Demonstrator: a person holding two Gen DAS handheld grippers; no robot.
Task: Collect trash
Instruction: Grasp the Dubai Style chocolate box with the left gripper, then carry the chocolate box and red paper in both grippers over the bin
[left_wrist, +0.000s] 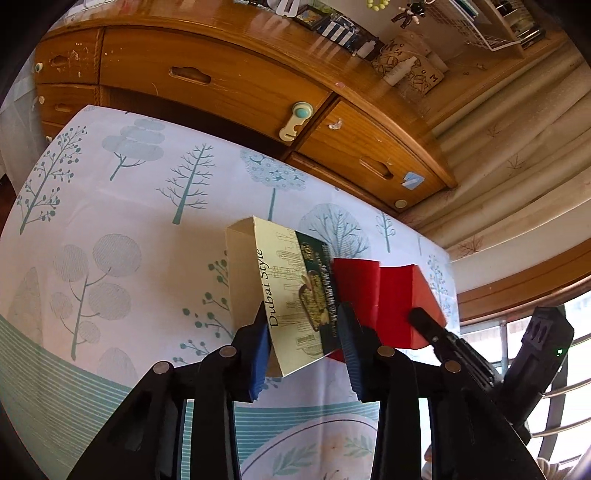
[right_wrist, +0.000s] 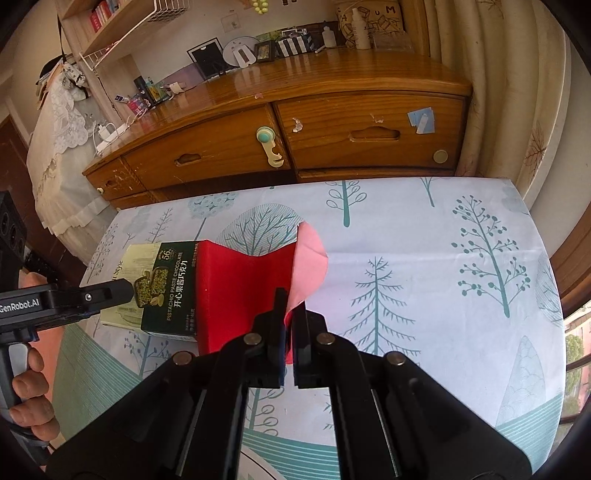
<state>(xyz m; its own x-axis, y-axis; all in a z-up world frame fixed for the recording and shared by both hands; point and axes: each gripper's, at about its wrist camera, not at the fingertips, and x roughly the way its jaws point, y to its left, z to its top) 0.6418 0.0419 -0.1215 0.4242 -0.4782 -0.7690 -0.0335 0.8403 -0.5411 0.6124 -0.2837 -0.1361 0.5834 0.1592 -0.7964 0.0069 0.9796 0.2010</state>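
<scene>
A cream and green chocolate box (left_wrist: 291, 280) sits between the blue pads of my left gripper (left_wrist: 303, 310), which press on its two long sides, so that gripper is shut on it. The box (right_wrist: 166, 288) is partly covered by a folded red paper (right_wrist: 236, 291) with a pink underside. My right gripper (right_wrist: 291, 304) is shut on the near edge of this paper. In the left wrist view the red paper (left_wrist: 369, 291) lies right of the box, with one black fingertip (left_wrist: 424, 323) of the right gripper on it. Whether the box rests on the table I cannot tell.
The table (left_wrist: 129, 192) wears a white cloth printed with trees. A plate (left_wrist: 295, 439) with a leaf pattern lies at its near edge. A wooden dresser (right_wrist: 332, 133) stands right behind the table, curtains (right_wrist: 517, 92) at the right. A hand (right_wrist: 29, 387) holds the left gripper's handle.
</scene>
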